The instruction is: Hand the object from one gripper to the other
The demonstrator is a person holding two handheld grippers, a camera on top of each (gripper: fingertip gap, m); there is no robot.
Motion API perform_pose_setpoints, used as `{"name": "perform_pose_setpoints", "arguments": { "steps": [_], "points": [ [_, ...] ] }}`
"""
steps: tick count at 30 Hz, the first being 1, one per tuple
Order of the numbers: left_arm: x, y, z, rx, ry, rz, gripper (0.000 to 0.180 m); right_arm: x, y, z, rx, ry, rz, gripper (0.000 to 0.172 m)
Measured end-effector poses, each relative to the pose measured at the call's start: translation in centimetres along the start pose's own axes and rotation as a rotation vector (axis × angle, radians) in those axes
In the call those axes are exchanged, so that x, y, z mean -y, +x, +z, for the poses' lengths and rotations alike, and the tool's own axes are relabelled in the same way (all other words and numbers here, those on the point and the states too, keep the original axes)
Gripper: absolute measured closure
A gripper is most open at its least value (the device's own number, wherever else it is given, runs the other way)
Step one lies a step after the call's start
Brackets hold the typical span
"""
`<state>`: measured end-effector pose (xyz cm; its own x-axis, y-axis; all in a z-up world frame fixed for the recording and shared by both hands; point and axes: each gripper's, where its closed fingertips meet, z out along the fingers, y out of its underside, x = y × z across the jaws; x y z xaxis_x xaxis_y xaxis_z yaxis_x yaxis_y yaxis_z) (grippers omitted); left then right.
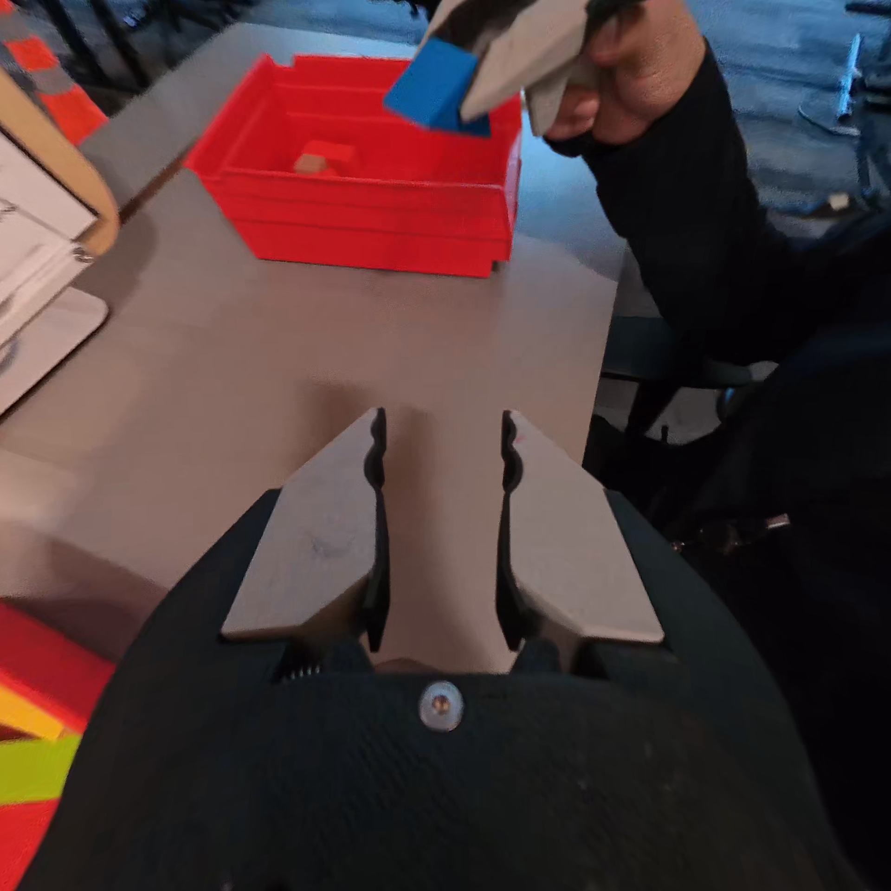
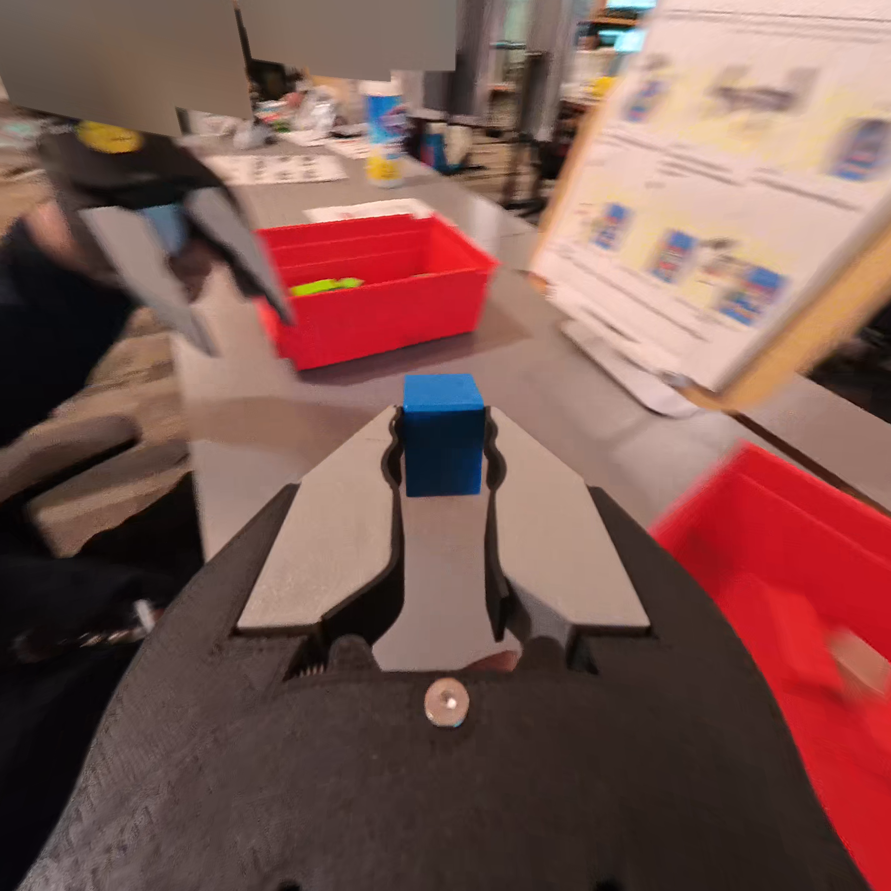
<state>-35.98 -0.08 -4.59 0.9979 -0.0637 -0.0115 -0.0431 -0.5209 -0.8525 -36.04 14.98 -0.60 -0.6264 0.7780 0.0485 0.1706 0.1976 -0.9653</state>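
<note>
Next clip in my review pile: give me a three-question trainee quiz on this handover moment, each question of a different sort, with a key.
1. True or false: the left gripper has the blue block between its fingers.
2. Multiple choice: where is the blue block? A) lying in the red bin B) clamped between the right gripper's pads C) resting on the table
3. Fill in: in the right wrist view, the red bin behind the block has something ____-coloured in it.

Key
1. False: its jaws stand apart with only bare table showing between them.
2. B: both pads press the block's sides, and it is held above the table.
3. Yellow-green.
</note>
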Motion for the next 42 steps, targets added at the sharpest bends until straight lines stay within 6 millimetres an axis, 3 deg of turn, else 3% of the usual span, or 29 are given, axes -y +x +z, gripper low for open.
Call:
{"name": "perform_pose_setpoints", "arguments": {
  "steps": [2, 4, 6, 8, 12, 17, 19, 22, 26, 31, 35, 42],
  "points": [
    [-0.1, -0.1, -1.5, 0.025, 0.074, -0.026, 0.138, -1.5, 5.7, -2.9, -0.196, -0.024, 0.087, 0.142],
    [0.0, -0.4, -2.9, 0.053, 0.149, -0.054, 0.141, -4.2, 11.3, -5.1, -0.386, -0.088, 0.188, 0.142],
    [0.0, -1.1, -4.1, 0.081, 0.202, -0.080, 0.143, -7.1, 14.8, -5.3, -0.446, -0.178, 0.287, 0.142],
    [0.0, -1.9, -5.0, 0.106, 0.243, -0.103, 0.144, -10.4, 17.2, -4.1, -0.460, -0.312, 0.331, 0.141],
    [0.1, -2.9, -6.2, 0.123, 0.305, -0.135, 0.146, -15.3, 19.8, -0.7, -0.429, -0.530, 0.368, 0.142],
    [0.0, -4.8, -7.7, 0.225, 0.313, -0.153, 0.146, -18.3, 21.0, 3.0, -0.405, -0.686, 0.346, 0.142],
    [-0.4, -5.3, -8.3, 0.244, 0.312, -0.168, 0.145, -19.6, 21.7, 3.5, -0.437, -0.769, 0.303, 0.142],
    [-2.3, -8.0, -10.1, 0.389, 0.275, -0.220, 0.144, -20.4, 22.6, 3.9, -0.478, -0.819, 0.286, 0.140],
    [-5.7, -11.7, -14.3, 0.589, 0.246, -0.327, 0.139, -19.3, 22.1, 3.5, -0.480, -0.821, 0.306, 0.132],
    [-9.3, -14.5, -19.2, 0.743, 0.282, -0.466, 0.130, -13.8, 19.8, 2.2, -0.479, -0.629, 0.291, 0.132],
    [-9.7, -14.8, -19.5, 0.718, 0.321, -0.503, 0.127, -8.4, 16.8, 0.9, -0.462, -0.421, 0.277, 0.133],
    [-10.1, -15.0, -17.9, 0.718, 0.266, -0.489, 0.124, -0.1, 8.1, 0.5, -0.329, -0.130, 0.162, 0.133]
  ]
}}
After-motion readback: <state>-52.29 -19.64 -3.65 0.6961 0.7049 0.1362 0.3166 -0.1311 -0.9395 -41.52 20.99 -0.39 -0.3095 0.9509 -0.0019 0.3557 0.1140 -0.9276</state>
